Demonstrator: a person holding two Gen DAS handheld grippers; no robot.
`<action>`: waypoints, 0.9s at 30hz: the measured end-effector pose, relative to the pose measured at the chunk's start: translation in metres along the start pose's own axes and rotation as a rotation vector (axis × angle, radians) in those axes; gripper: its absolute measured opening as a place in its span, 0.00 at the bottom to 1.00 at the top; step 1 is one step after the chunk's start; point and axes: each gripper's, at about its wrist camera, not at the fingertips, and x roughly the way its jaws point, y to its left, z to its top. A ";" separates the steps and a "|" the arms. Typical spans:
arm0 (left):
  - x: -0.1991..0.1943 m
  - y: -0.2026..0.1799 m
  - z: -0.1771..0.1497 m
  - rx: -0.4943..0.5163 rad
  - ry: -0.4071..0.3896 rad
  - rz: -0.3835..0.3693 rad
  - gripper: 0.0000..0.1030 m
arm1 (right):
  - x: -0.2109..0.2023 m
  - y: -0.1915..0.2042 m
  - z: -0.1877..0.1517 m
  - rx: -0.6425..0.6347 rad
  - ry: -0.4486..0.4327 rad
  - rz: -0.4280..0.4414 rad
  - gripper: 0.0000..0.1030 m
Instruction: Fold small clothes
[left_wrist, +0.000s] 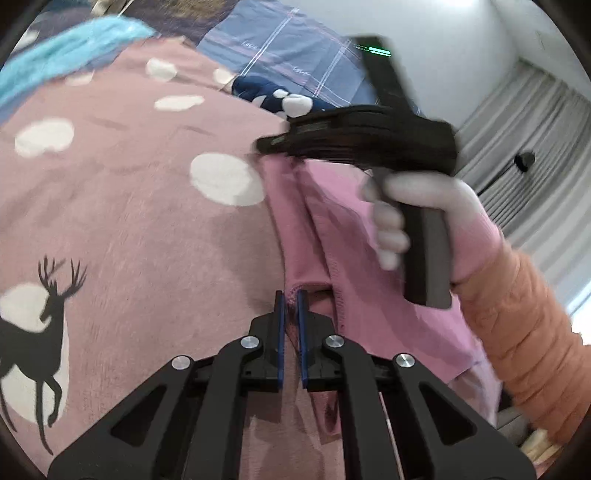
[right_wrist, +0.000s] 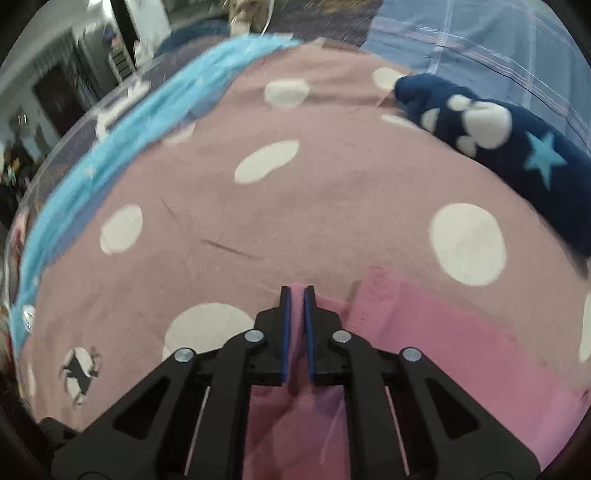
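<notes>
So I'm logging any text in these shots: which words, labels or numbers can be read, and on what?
"love": small pale script, repeated on the blue checked sheet, faint, so read with some doubt.
Nothing readable on the pink garment or the dotted blanket.

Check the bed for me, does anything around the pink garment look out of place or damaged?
Nothing looks damaged. The pink garment lies bunched in lengthwise folds on the spotted blanket, pinched by both grippers. A navy star-print item sits crumpled at the blanket's edge.
</notes>
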 end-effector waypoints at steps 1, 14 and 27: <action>-0.002 0.004 -0.001 -0.021 0.002 -0.017 0.07 | -0.014 0.000 -0.002 0.004 -0.027 0.003 0.15; -0.048 0.008 -0.019 0.002 -0.079 0.044 0.36 | -0.138 0.102 -0.206 -0.437 -0.033 -0.037 0.50; -0.061 0.024 -0.035 -0.082 -0.092 0.088 0.42 | -0.077 0.138 -0.206 -0.459 -0.106 -0.318 0.11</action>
